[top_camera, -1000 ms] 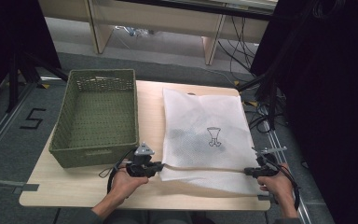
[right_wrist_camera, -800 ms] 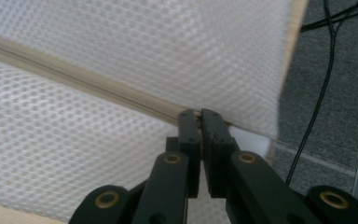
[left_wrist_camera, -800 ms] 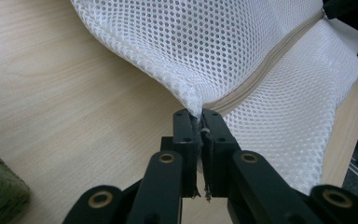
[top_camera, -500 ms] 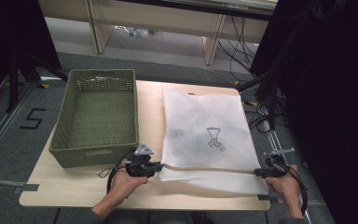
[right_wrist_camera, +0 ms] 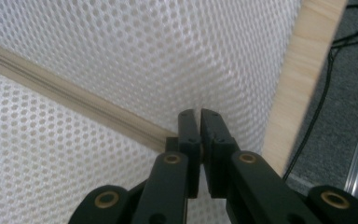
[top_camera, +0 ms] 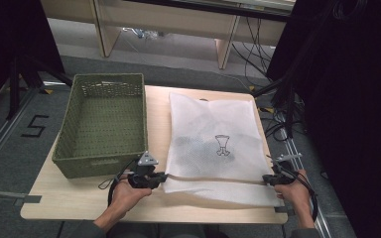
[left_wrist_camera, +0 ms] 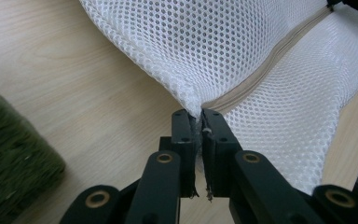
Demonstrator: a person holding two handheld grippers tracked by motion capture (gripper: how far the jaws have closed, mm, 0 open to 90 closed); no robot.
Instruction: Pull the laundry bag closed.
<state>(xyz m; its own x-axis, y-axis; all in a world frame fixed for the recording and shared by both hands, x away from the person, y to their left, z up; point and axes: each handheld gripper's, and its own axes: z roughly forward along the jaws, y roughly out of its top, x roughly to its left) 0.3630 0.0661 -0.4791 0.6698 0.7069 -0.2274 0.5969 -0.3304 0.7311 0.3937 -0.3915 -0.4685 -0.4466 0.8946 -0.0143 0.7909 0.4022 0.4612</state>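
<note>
Both my grippers pinch the white mesh bag at its near corners.

From the high view, I see the mesh bag lying flat in the middle right of the frame on the wooden table, with a green basket just beside it on the left. My left gripper sits at the bag's lower left corner, and my right gripper sits at its lower right corner. In the left gripper view, the left gripper has its jaws squeezed nearly shut on a bunched corner of the mesh bag, right where the beige zipper ends. In the right gripper view, the right gripper is closed tight on the mesh bag beside the zipper, near the table edge at the right.
</note>
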